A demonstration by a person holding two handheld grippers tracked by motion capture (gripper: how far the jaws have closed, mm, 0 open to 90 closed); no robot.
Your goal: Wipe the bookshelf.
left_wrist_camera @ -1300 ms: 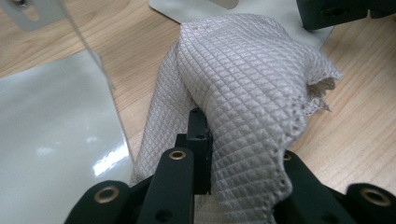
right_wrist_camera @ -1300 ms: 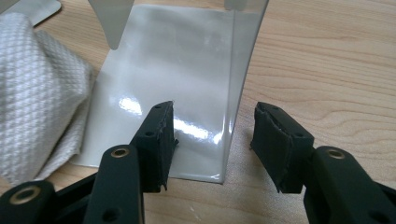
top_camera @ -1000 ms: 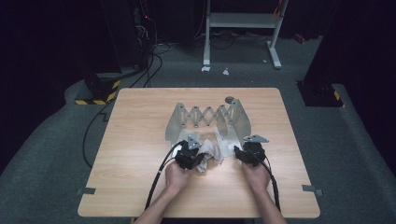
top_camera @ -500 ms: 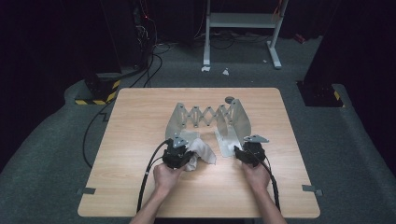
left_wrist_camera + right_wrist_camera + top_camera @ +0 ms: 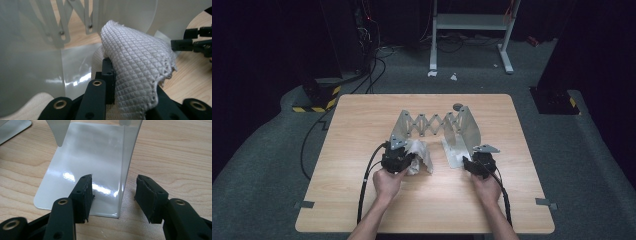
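The white quilted cloth [image 5: 135, 67] hangs from the left gripper [image 5: 398, 159], whose jaws are closed on a fold of it. It sits at the near left end of the metal folding rack [image 5: 437, 125], over that rack's left base plate [image 5: 75, 70] and close to its scissor bars [image 5: 72, 22].

The grip seems to take only an edge of the fabric, and the free part droops over one jaw. If the hand lifts quickly, the cloth could slip out and fall back on the plate. The loose, scalloped hem may also catch on a bar or a rivet of the scissor linkage, and then a pull would drag the light rack across the wooden counter [image 5: 362, 200].

The right gripper [image 5: 477, 165] stands with its jaws open, one on each side of the upright wall [image 5: 130, 157] of the right plate [image 5: 82, 165], but not pressing on it. So the rack is probably not held firmly. If these jaws do not close before the cloth is pulled, the rack may slide or fold together.
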